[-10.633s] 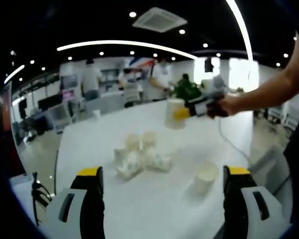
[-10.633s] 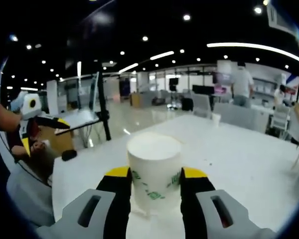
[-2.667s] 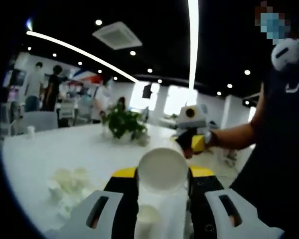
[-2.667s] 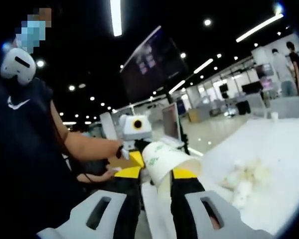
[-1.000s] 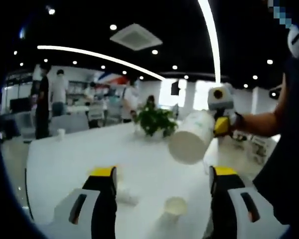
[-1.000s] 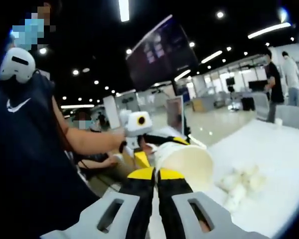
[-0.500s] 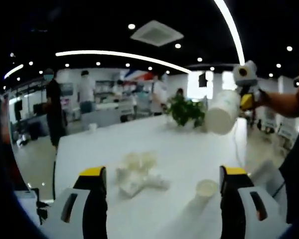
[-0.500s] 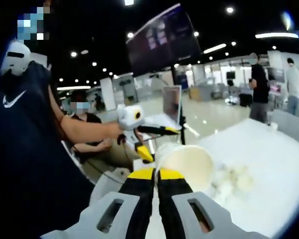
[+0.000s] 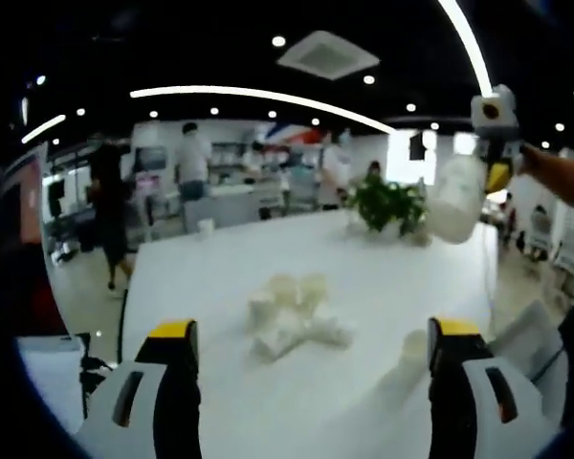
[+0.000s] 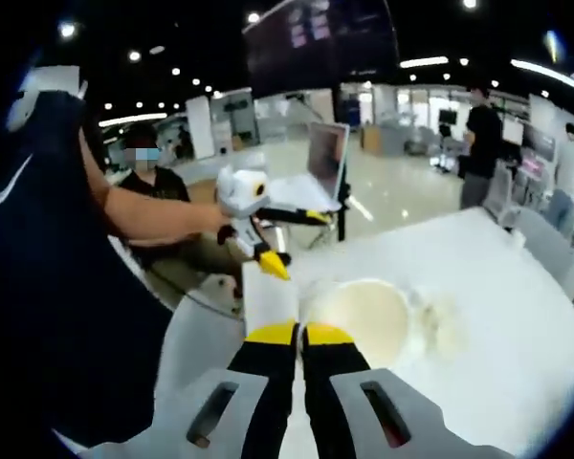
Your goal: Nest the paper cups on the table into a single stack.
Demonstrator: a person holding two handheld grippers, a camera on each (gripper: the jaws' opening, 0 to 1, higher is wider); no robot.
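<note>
A loose pile of white paper cups (image 9: 292, 314) lies mid-table, some on their sides. One more cup (image 9: 413, 346) stands upright near the right jaw. My left gripper (image 9: 314, 330) is open and low over the table in front of the pile, holding nothing. At upper right, my right gripper (image 9: 493, 134) holds a white cup (image 9: 454, 201) in the air. In the right gripper view, my right gripper (image 10: 299, 333) is shut on the wall of that cup (image 10: 359, 320), whose mouth faces the camera. The left gripper (image 10: 253, 225) shows beyond it, with the pile (image 10: 440, 320) blurred at right.
The white table (image 9: 220, 287) runs far back, with a potted plant (image 9: 387, 201) and a small cup (image 9: 205, 227) at its far end. Several people stand behind it. A laptop on a stand (image 10: 325, 158) and a seated person (image 10: 148, 143) are beyond the table edge.
My left gripper held a cup against the right gripper's cup 2.7 s ago, then let go and opened. It has since swung back toward the pile. The right gripper keeps its cup aloft.
</note>
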